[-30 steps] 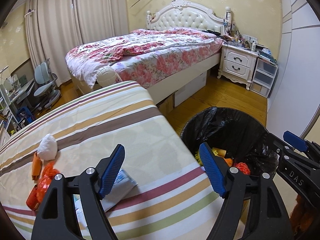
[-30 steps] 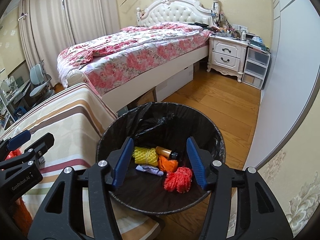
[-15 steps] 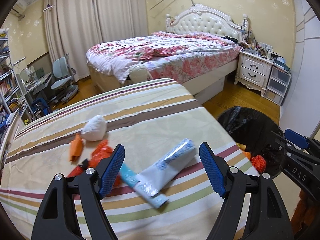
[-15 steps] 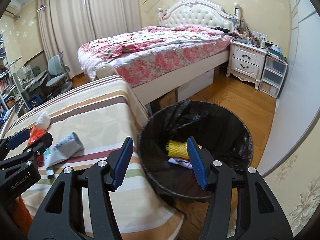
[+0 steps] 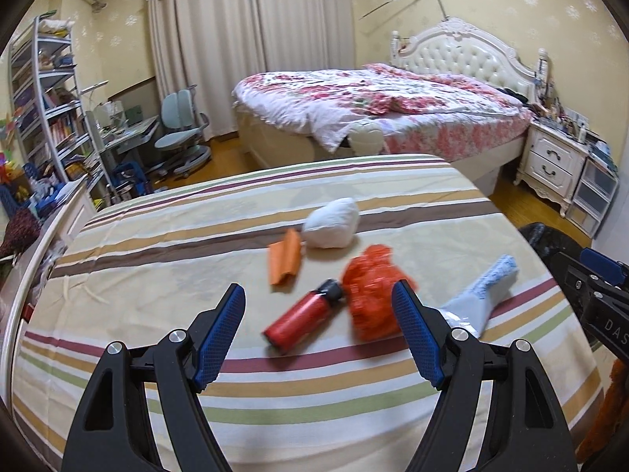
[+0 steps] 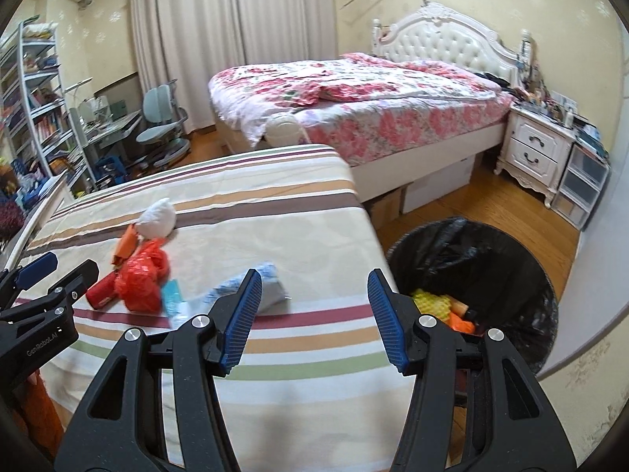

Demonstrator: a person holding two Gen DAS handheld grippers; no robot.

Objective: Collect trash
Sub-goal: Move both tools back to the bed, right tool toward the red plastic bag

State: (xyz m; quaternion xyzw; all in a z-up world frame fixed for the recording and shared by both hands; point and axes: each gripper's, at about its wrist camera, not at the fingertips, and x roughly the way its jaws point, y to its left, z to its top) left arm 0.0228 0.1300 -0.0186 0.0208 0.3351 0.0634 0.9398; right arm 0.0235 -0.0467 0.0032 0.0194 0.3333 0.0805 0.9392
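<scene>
Trash lies on the striped bedspread (image 5: 165, 259): a red bottle (image 5: 300, 317), a crumpled red bag (image 5: 373, 291), an orange wrapper (image 5: 285, 257), a white wad (image 5: 332, 223) and a grey-blue pouch (image 5: 477, 295). My left gripper (image 5: 318, 334) is open and empty, just short of the red bottle. My right gripper (image 6: 312, 314) is open and empty, above the bed's edge between the pouch (image 6: 251, 289) and the black-lined bin (image 6: 491, 259), which holds yellow and orange trash (image 6: 442, 306). The left gripper shows at the left of the right wrist view (image 6: 43, 287).
A floral bed (image 5: 393, 106) stands beyond, with a white nightstand (image 5: 550, 161) and drawer unit (image 5: 593, 192) at its right. A desk, chair (image 5: 179, 126) and bookshelf (image 5: 39, 110) stand at the left. Wooden floor (image 6: 491, 204) surrounds the bin.
Both grippers have swung left, away from the bin and over the striped bed. The trash pile has come to the centre of the left wrist view. Both stay open.
</scene>
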